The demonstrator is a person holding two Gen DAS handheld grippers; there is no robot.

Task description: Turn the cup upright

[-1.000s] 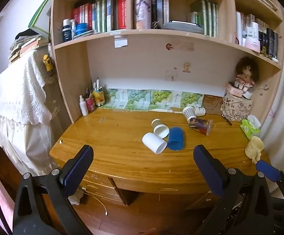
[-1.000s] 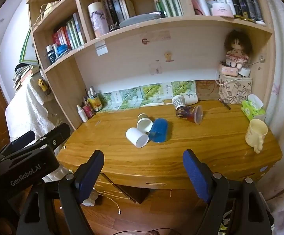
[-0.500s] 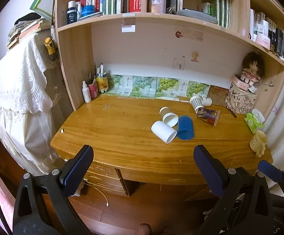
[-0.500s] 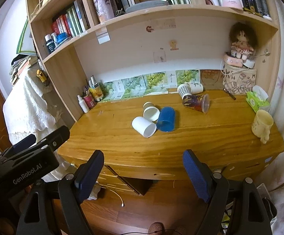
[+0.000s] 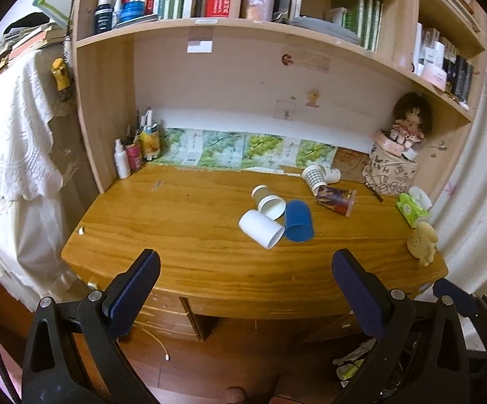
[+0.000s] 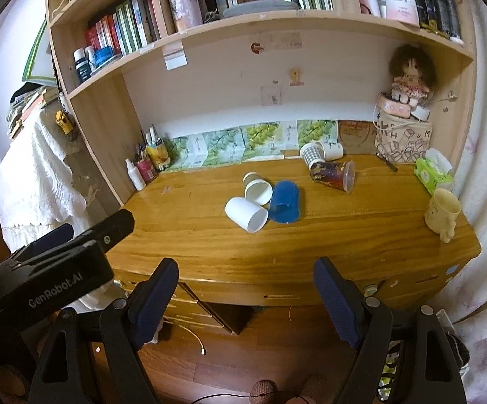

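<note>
- Two tongs, left tongs (image 5: pixel 245 266) and right tongs (image 6: pixel 245 274), both spread wide with nothing between the pads, held off the front edge of the desk (image 5: pixel 183 235), short of the blue cup.
- Six cups lying on their sides on the desk; one cream mug (image 6: pixel 442 209) standing upright, well to the right of the blue cup.
- Blue cup (image 5: pixel 298 220) near mid-desk, tipped over, open mouth toward the front edge.
- White cup (image 5: pixel 261 229) touching the blue cup's left side, mouth toward the front right.
- Paper cup with a pale band (image 5: pixel 267 200) just behind the white cup, touching the blue cup's left shoulder.
- Patterned dark cup (image 5: pixel 337 198) behind and right of the blue cup, apart from it.
- Checked cup (image 5: pixel 314 177) and plain white cup (image 5: pixel 331 175) farther back than the blue cup, side by side near the wall.
- One green tissue pack (image 5: pixel 412 209) and one doll (image 5: pixel 410 124) on a printed box, far right of the blue cup.
- Cluster of bottles and pens (image 5: pixel 136 149) far back left of the blue cup.
- Right wrist view alone: body of the left tongs with "GenRobot.AI" lettering (image 6: pixel 55 289) at lower left.
- Left wrist view alone: blue pad of the right tongs at lower right edge.
</note>
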